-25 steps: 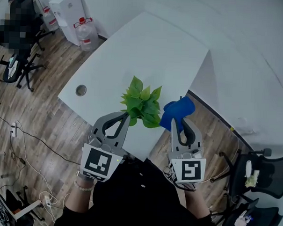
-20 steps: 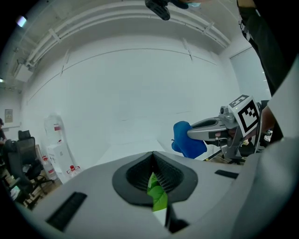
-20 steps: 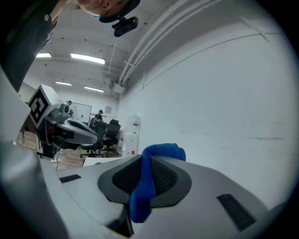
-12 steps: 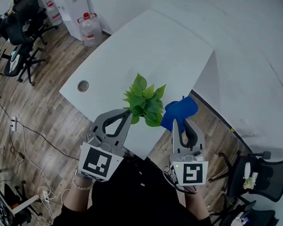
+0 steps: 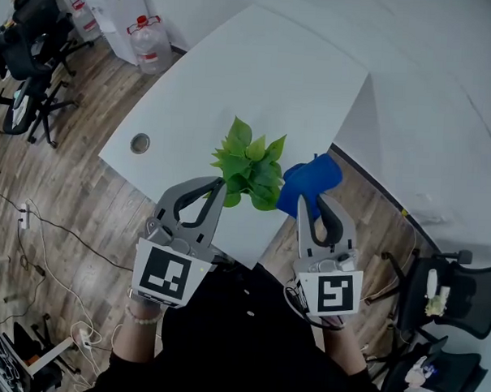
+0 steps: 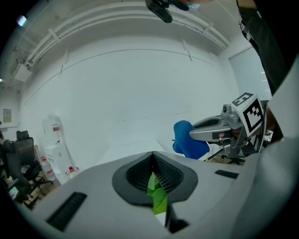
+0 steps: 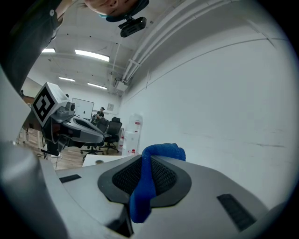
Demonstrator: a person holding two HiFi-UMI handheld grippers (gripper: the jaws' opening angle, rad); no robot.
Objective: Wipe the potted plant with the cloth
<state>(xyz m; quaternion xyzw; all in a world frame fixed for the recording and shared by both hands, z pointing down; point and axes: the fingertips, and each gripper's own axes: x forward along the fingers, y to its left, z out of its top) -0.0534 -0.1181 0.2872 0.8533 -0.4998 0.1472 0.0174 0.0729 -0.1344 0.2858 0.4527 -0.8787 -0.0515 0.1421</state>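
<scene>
Pinched a green leaf of the potted plant in the left gripper jaws at the white worktop near edge. Clamped the blue cloth in the right gripper jaws, just beside the foliage.

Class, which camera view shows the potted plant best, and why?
The head view: the plant shows its whole leafy crown from above. The left gripper view shows only one leaf pinched between closed jaws; the right gripper view shows none of it.
</scene>
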